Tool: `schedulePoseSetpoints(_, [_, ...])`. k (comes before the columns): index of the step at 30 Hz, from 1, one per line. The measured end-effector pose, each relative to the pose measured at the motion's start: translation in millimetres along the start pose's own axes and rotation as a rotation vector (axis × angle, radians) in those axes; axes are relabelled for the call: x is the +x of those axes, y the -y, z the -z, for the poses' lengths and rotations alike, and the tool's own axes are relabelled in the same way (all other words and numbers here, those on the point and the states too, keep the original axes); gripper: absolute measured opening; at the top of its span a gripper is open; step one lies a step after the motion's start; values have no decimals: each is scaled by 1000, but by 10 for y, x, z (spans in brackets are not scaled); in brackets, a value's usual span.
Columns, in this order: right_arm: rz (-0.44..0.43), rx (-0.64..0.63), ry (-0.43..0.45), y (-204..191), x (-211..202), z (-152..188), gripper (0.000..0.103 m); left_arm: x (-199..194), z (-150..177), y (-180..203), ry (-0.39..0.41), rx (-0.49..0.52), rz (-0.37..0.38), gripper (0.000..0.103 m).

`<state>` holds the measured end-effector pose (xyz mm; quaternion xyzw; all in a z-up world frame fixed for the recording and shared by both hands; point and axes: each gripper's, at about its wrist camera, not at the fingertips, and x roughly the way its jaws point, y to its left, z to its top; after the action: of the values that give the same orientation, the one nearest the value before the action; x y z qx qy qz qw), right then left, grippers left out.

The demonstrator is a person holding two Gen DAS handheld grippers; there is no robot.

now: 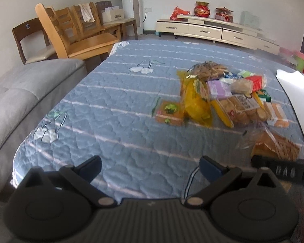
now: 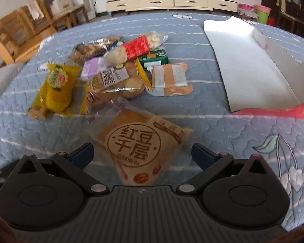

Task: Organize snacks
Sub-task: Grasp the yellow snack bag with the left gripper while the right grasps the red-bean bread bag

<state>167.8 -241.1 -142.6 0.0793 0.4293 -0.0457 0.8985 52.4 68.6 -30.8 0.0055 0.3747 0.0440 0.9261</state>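
- A grey sofa (image 1: 20, 93) edges the left of the left wrist view, with wooden chairs (image 1: 75, 32) standing behind it.
- The blue quilted cover (image 1: 111, 105) with white cherry prints spreads across the table, bare on its left side.
- The left gripper (image 1: 150, 167) hangs over that bare patch with its fingers spread wide and nothing between them.
- In the right wrist view, a yellow packet (image 2: 56, 87) lies at the left end of the snack pile (image 2: 115, 70), partly over a small orange pack (image 2: 37, 112).
- Beside it sits a clear bag of round biscuits (image 2: 115, 85), with a purple pack (image 2: 91, 66) and a dark wrapped snack (image 2: 89, 49) behind.
- A red-labelled bag (image 2: 137, 46) rests on top of the heap, touching a green box (image 2: 155, 58).
- An orange-and-white pack (image 2: 169, 79) closes the pile on its right.
- Nearer the camera, apart from the heap, a brown bread packet (image 2: 139, 147) printed with a round seal lies flat on the cover.
- The right gripper (image 2: 142, 156) is above that packet's near end, jaws wide, one finger on each side and neither visibly touching it.
- A white open box (image 2: 253, 66) with a red edge lies to the right, well apart from the snacks.
- A cream cabinet (image 2: 172, 0) runs along the far wall.
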Motion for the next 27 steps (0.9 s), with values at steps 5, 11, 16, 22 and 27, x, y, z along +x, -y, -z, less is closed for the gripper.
schedulePoseSetpoints(5, [-45, -59, 71, 92, -97, 64, 92, 108, -173, 97, 24, 5, 29, 102])
schedulePoseSetpoints(11, [-60, -116, 114, 234, -230, 122, 79, 303, -485, 296, 80, 37, 42, 102])
schedulePoseSetpoints(16, [-76, -128, 128, 298, -259, 120, 68, 677, -717, 548, 61, 103, 20, 102])
schedulePoseSetpoints(22, [-131, -106, 131, 446, -258, 143, 64, 1118, -771, 786, -27, 176, 15, 49])
schedulePoseSetpoints(27, [-164, -106, 148, 504, -291, 154, 59, 1054, -730, 741, 14, 152, 24, 40])
